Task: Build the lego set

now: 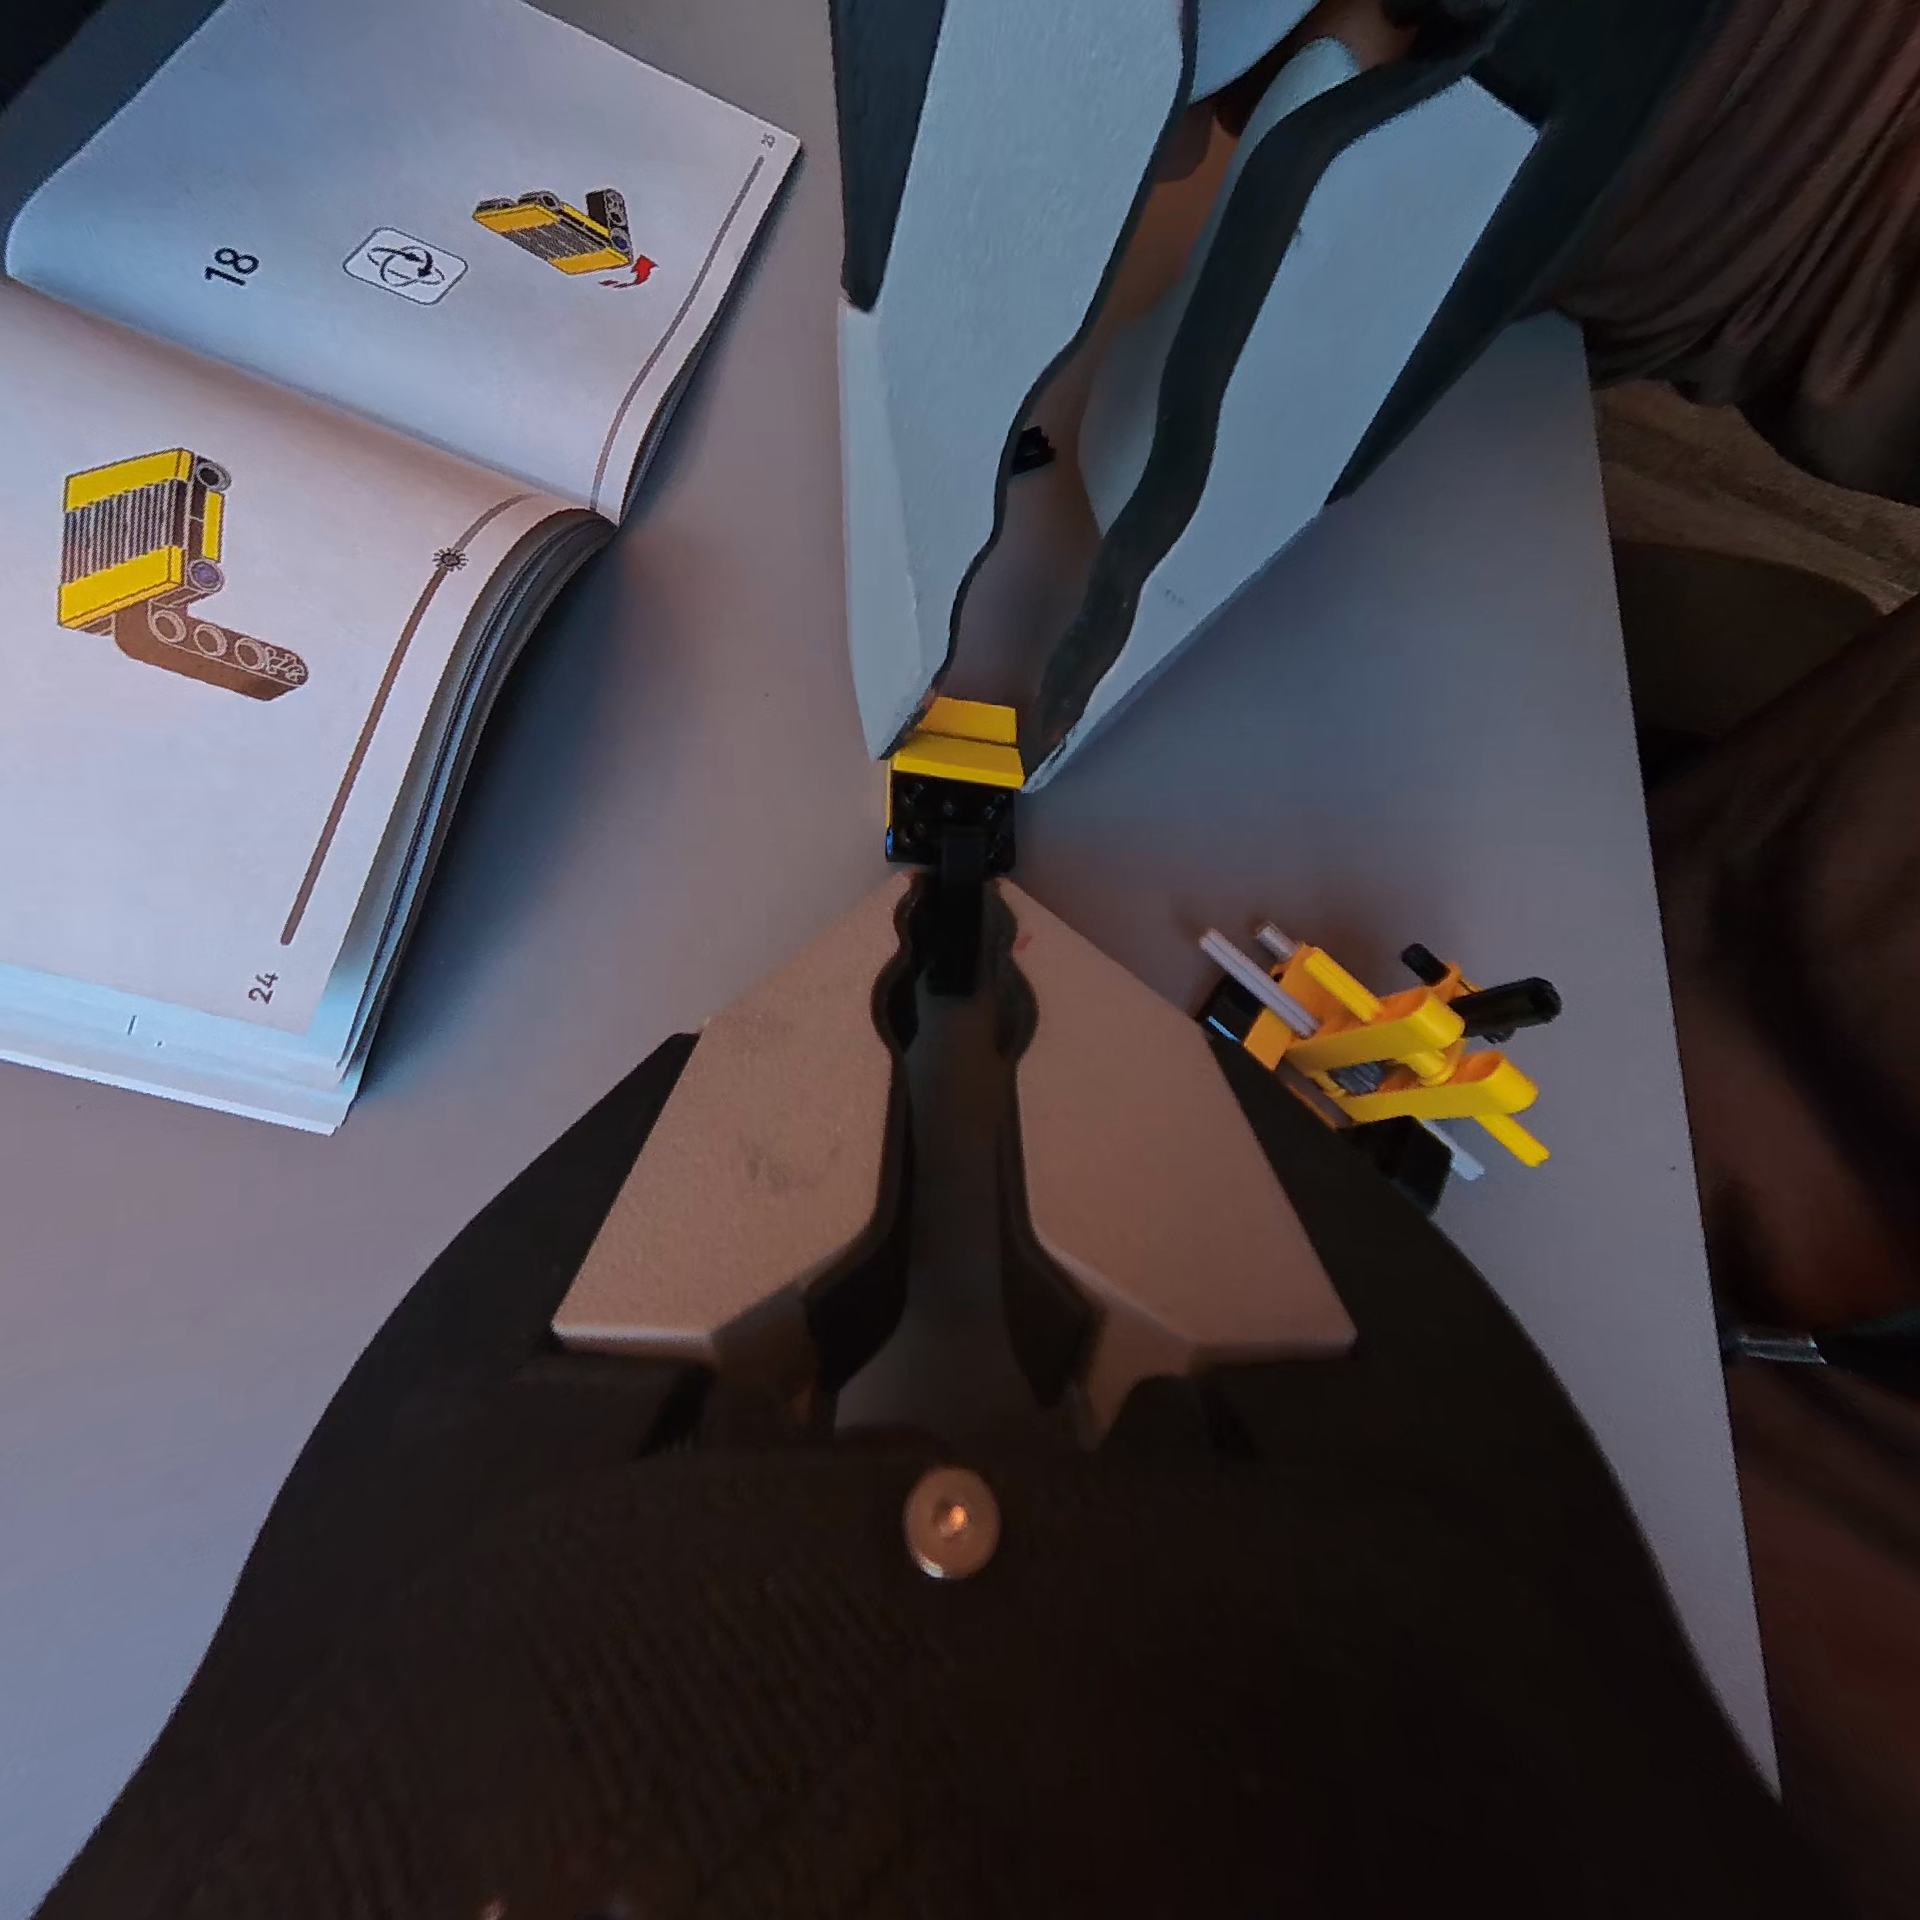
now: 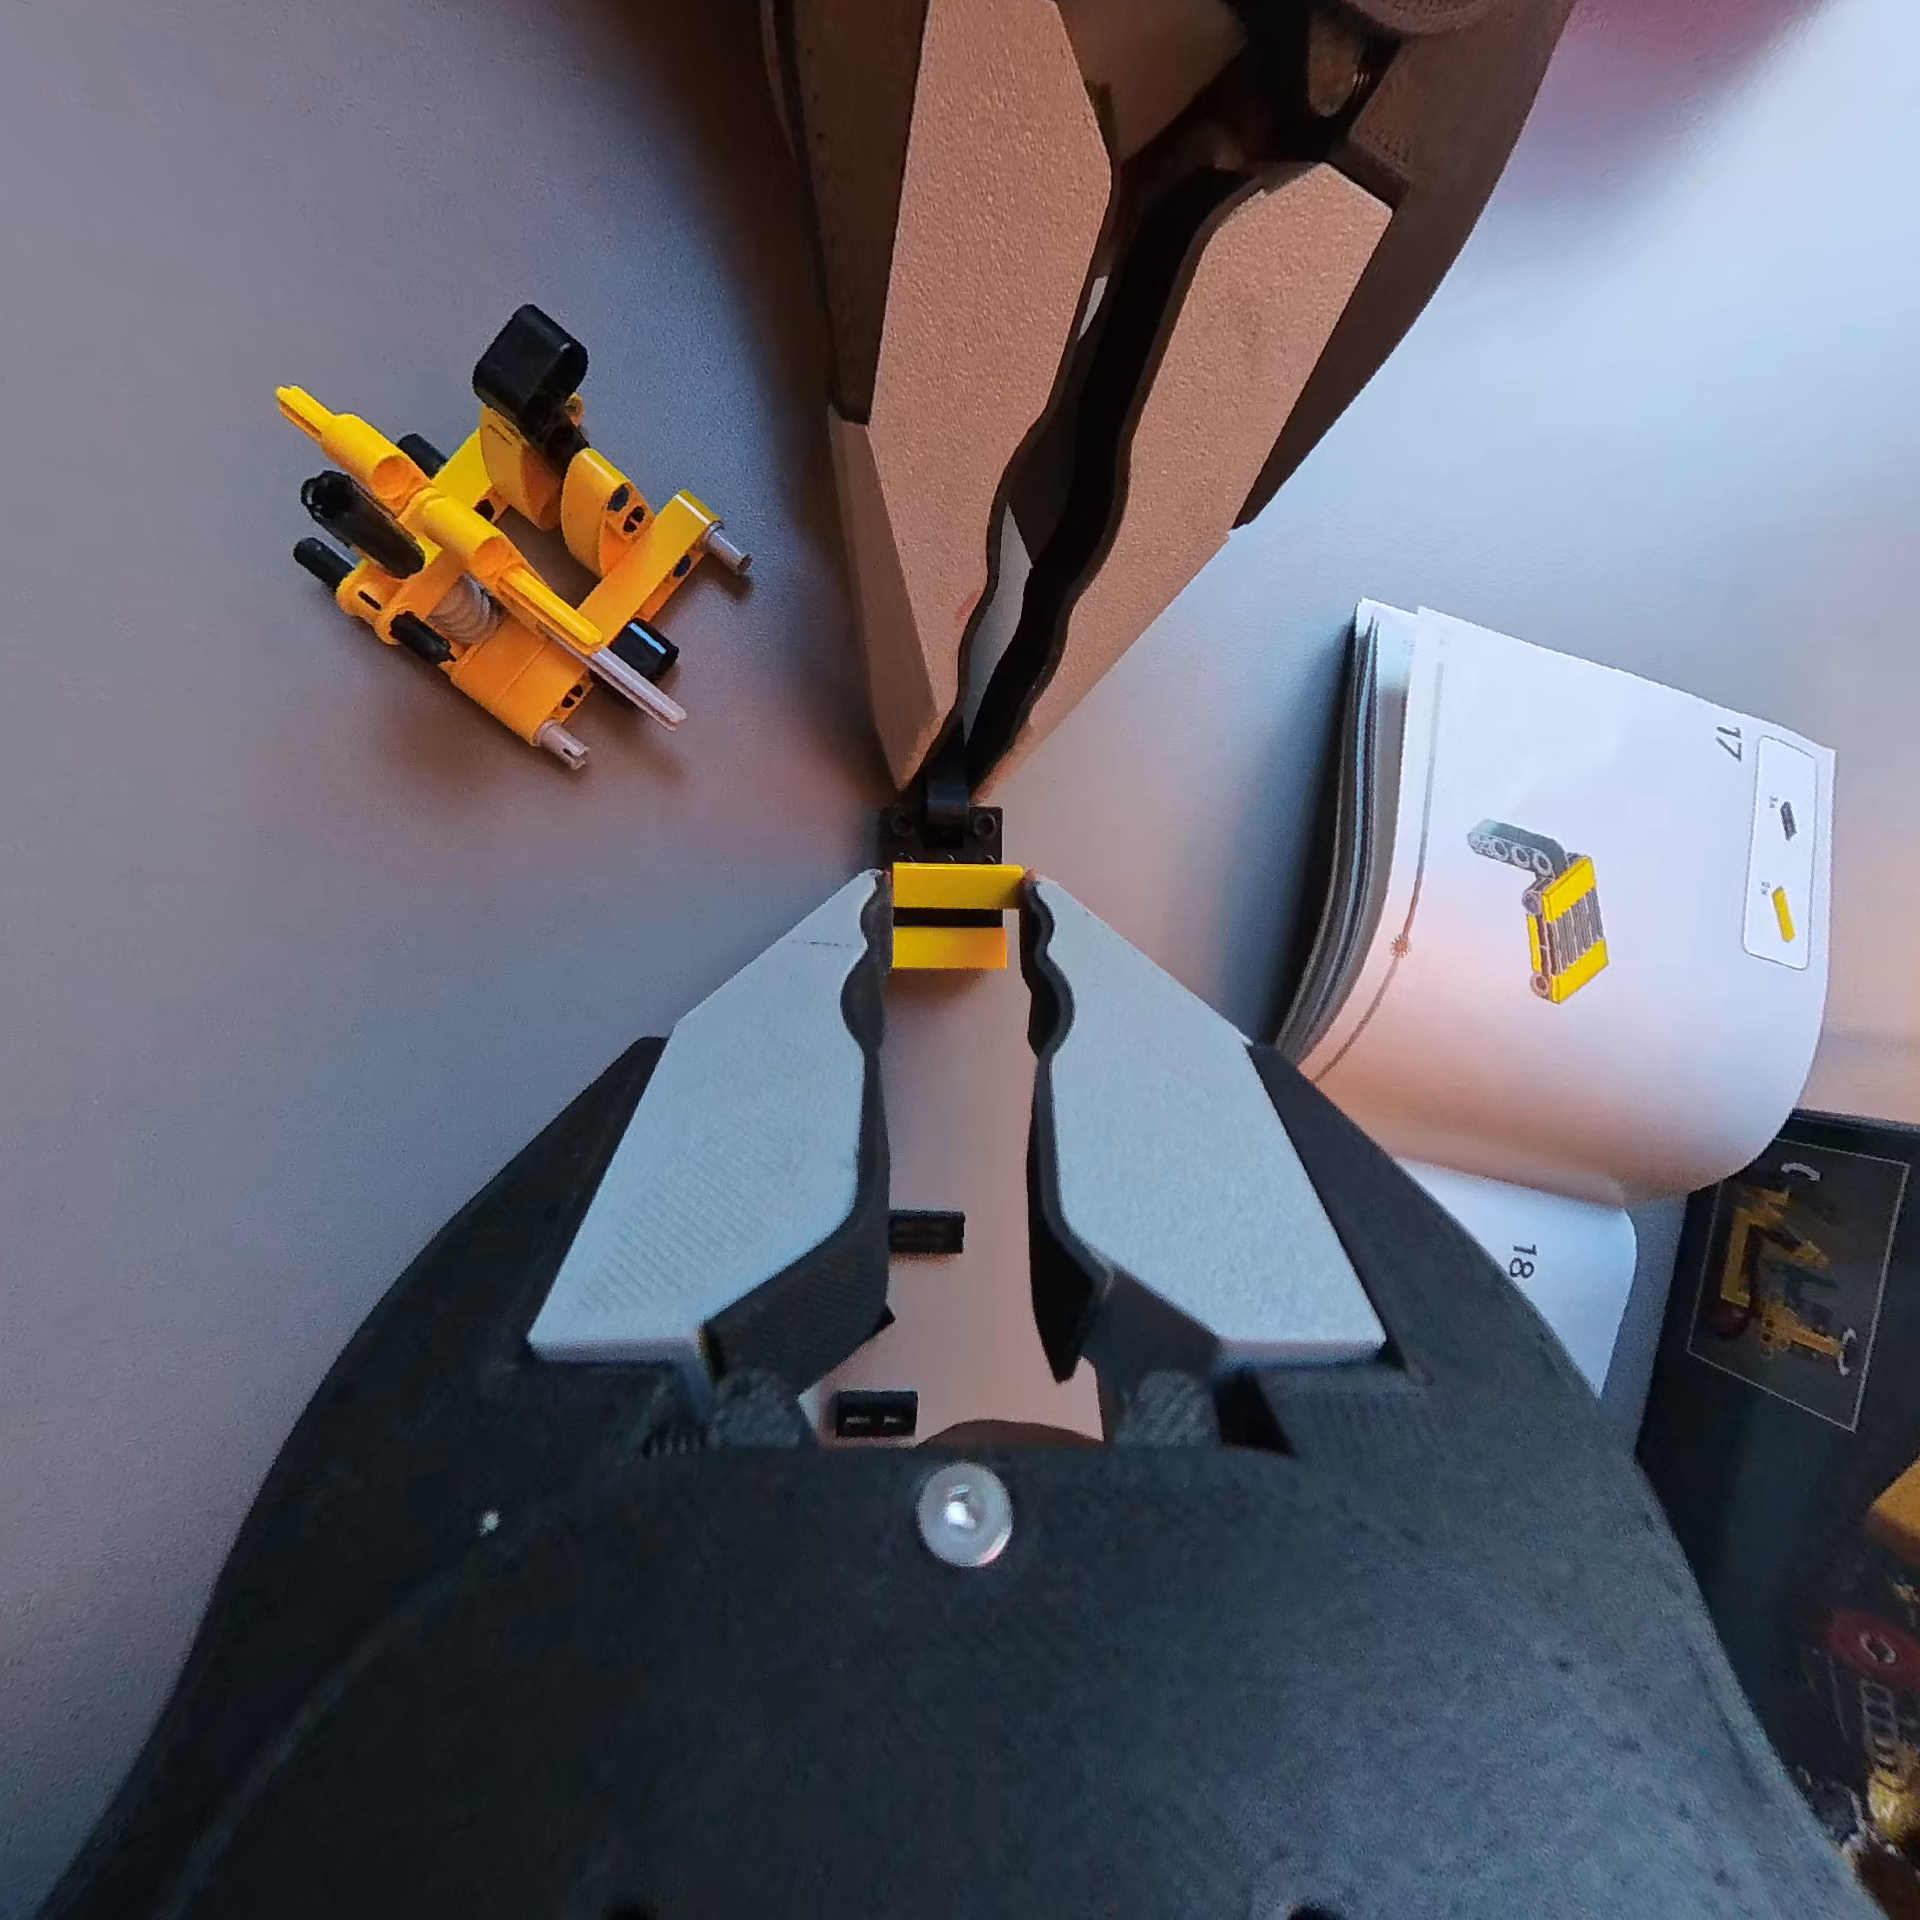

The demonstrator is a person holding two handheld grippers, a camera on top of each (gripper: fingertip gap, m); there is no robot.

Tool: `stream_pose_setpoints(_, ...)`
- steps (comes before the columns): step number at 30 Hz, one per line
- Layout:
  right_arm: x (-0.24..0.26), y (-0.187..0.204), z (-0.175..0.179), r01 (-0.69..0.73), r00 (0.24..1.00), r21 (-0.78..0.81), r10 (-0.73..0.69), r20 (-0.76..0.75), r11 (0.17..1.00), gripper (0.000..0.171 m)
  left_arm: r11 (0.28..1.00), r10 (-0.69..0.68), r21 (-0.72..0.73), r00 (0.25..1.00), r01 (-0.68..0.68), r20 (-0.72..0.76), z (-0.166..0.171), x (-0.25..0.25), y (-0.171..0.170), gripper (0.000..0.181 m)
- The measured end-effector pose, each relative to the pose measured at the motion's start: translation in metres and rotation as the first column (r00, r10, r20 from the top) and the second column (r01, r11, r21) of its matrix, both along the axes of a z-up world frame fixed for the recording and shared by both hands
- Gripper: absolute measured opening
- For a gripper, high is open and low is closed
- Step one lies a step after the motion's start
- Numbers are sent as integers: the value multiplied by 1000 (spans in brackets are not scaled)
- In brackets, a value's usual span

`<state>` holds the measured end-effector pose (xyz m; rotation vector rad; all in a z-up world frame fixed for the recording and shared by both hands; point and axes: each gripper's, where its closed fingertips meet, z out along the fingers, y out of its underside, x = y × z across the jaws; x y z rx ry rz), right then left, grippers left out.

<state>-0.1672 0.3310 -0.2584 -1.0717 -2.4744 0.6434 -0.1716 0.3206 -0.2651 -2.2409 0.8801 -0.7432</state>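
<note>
Left gripper, tan fingers nearly together, pinches black beam of small yellow-and-black sub-assembly. Right gripper, grey fingers, clamps yellow tiles at opp. end; sub-assy. is held above grey table betw. both tools, tips facing. Larger yellow build lies on table, well apart. Open instruction booklet on other side; box beside it.
</note>
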Motion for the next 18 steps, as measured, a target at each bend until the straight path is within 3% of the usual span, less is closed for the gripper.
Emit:
stream_pose_setpoints(6, 5, 14, 11, 35, 999, -20, -35, -28, 999, 21, 1000, -21, 0, 1000, 21, 10, 1, 1, -3, 6)
stream_pose_setpoints(10, 14, 33, -1, 81, 996, 38, -83, 30, 996, 21, 1000, -9, 9, 1000, 9, 6, 3, -6, -2, 6)
stream_pose_setpoints(18, 13, 24, -10, 50, 997, 45, -53, 58, 998, 21, 1000, -5, 8, 1000, 5, -2, 2, -11, -3, 6)
